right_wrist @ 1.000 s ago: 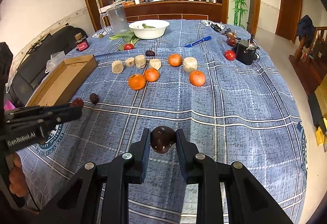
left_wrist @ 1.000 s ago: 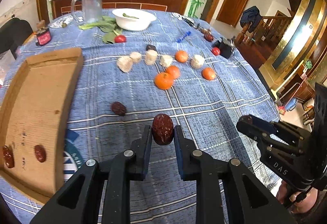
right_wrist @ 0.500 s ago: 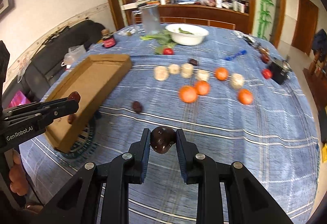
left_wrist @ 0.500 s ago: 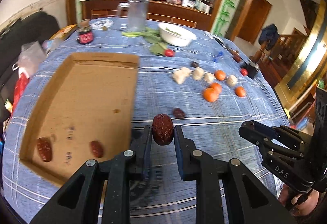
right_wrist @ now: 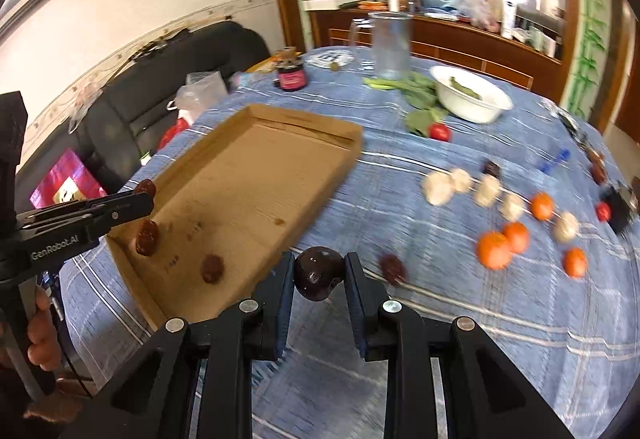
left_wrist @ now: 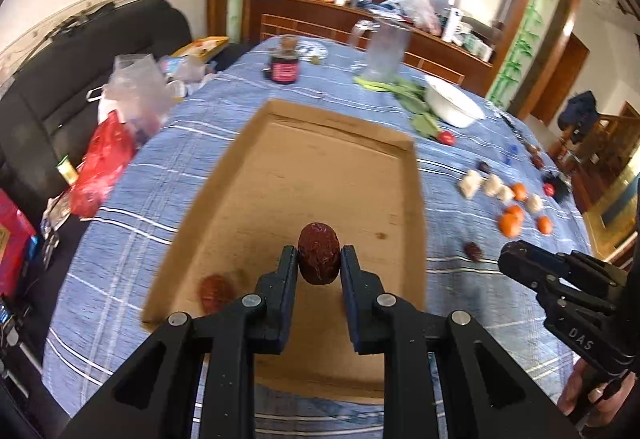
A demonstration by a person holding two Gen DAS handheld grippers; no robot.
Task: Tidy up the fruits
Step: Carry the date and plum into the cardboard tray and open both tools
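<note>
A wrinkled red date (left_wrist: 319,253) sits clamped between the jaws of the left gripper (left_wrist: 319,263) above the near end of a shallow cardboard tray (left_wrist: 320,175), where another date (left_wrist: 216,289) lies. The right gripper (right_wrist: 319,273) pinches a darker round fruit (right_wrist: 318,273) over the blue checked tablecloth (right_wrist: 460,319), just beside the tray's edge. Oranges (right_wrist: 494,250) and pale chunks (right_wrist: 440,187) lie scattered farther right, near a white bowl (right_wrist: 472,101)

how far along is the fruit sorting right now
Early on. Done: two red dates lie in the cardboard tray. In hand: the left gripper holds a date over the tray, and the right gripper holds a darker fruit beside it. Left: one date, the oranges and the pale pieces on the cloth.
</note>
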